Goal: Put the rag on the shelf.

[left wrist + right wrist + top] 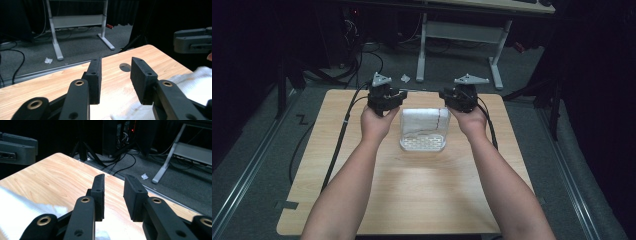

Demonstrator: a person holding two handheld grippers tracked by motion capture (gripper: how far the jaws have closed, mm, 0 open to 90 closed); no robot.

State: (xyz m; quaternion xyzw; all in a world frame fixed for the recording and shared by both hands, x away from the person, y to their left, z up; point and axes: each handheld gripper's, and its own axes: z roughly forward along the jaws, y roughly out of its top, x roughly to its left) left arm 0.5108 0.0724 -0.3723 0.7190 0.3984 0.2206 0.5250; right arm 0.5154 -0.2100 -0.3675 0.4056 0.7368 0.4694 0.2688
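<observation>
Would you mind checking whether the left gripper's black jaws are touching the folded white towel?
Apart: in the left gripper view the left gripper has open jaws with bare table between; the white towel lies beside them.

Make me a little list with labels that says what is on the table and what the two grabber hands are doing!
Table: light wooden top
Thing on it: folded white towel, lying flat between the two grippers
Left gripper: open, nothing between its jaws, towel just beside it
Right gripper: open, nothing between its jaws, towel beside it
Towel detail: a thin dark line runs across it
Floor behind: a crumpled white scrap and desk legs
</observation>
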